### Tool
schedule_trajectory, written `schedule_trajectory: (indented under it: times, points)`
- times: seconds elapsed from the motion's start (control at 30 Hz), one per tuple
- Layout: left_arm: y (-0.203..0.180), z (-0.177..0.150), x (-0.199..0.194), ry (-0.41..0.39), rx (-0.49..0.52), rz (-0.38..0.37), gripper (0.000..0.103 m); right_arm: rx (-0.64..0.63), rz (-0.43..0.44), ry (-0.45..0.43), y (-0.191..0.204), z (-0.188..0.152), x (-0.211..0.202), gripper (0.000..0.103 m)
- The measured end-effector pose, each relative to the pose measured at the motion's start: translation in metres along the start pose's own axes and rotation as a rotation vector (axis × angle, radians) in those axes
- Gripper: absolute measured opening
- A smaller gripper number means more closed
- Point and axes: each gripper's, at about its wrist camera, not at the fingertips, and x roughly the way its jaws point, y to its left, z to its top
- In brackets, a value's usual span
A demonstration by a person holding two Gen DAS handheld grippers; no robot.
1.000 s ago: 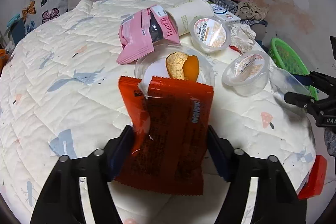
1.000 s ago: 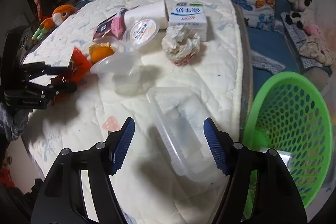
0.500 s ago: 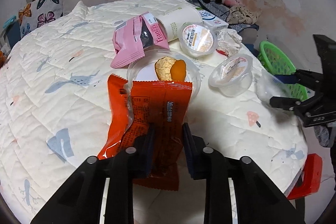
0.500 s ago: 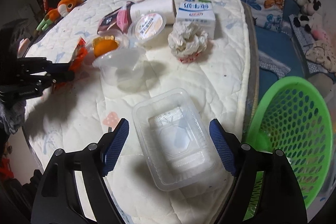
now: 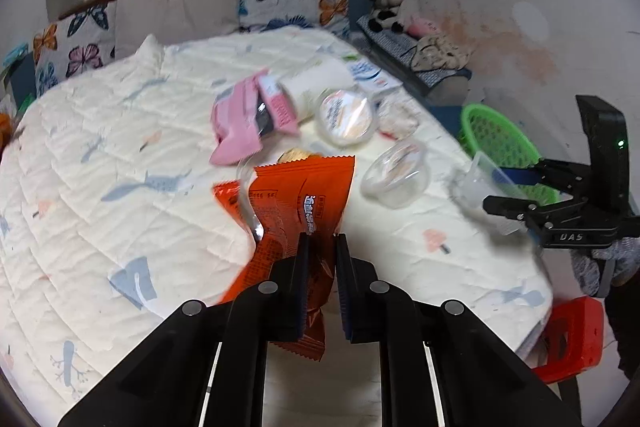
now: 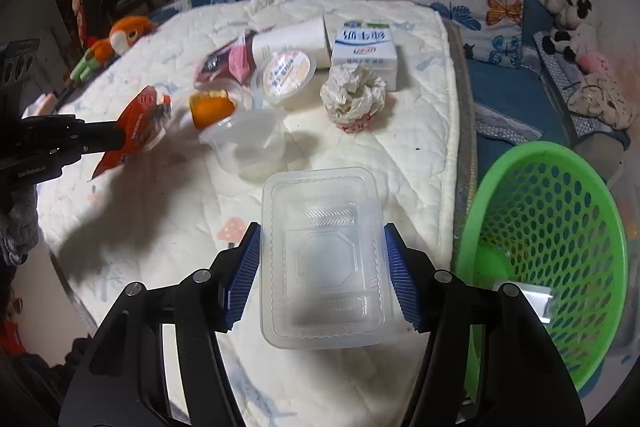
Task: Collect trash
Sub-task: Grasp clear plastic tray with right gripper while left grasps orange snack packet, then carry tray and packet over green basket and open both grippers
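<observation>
My left gripper (image 5: 322, 241) has an orange-red snack wrapper (image 5: 304, 195) pinched between its blue pads, and its jaws are still closing. The wrapper hangs above the quilt; the right wrist view shows the wrapper (image 6: 140, 123) at the left gripper (image 6: 120, 137). My right gripper (image 6: 320, 239) is closing on a clear plastic tray (image 6: 320, 267), with both pads against its long sides near the bed's front edge. The left wrist view shows the tray (image 5: 476, 183) at the right gripper (image 5: 492, 187). A green mesh basket (image 6: 552, 227) stands on the floor just right of the tray.
On the quilt lie a pink wrapper (image 5: 240, 123), a sealed cup (image 6: 286, 73), a clear cup (image 6: 248, 143), an orange food scrap in a bowl (image 6: 210, 105), crumpled paper (image 6: 354, 95) and a milk box (image 6: 364, 47). A red stool (image 5: 572, 335) stands by the bed's corner.
The left jaws closed from wide apart onto the orange-red wrapper and lifted it off the quilt. The right jaws narrowed onto the clear tray, which now sits straight between them.
</observation>
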Motion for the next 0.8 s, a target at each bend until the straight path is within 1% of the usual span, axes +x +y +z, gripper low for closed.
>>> schedule_trajectory:
  times: [0.2, 0.4, 0.6, 0.67, 0.8]
  points:
    - [-0.03, 0.017, -0.015, -0.045, 0.058, -0.049, 0.013, 0.072, -0.017, -0.06, -0.013, -0.009, -0.028, 0.061]
    - [-0.079, 0.045, -0.015, -0.076, 0.151, -0.109, 0.013, 0.17, -0.071, -0.103, -0.046, -0.019, -0.05, 0.061]
    - [-0.132, 0.074, 0.0, -0.088, 0.235, -0.18, 0.013, 0.278, -0.134, -0.122, -0.084, -0.032, -0.065, 0.061]
    - [-0.153, 0.084, 0.009, -0.089, 0.269, -0.201, 0.013, 0.307, -0.151, -0.122, -0.096, -0.039, -0.069, 0.061]
    - [-0.186, 0.097, 0.031, -0.071, 0.307, -0.234, 0.013, 0.366, -0.192, -0.122, -0.12, -0.051, -0.072, 0.061]
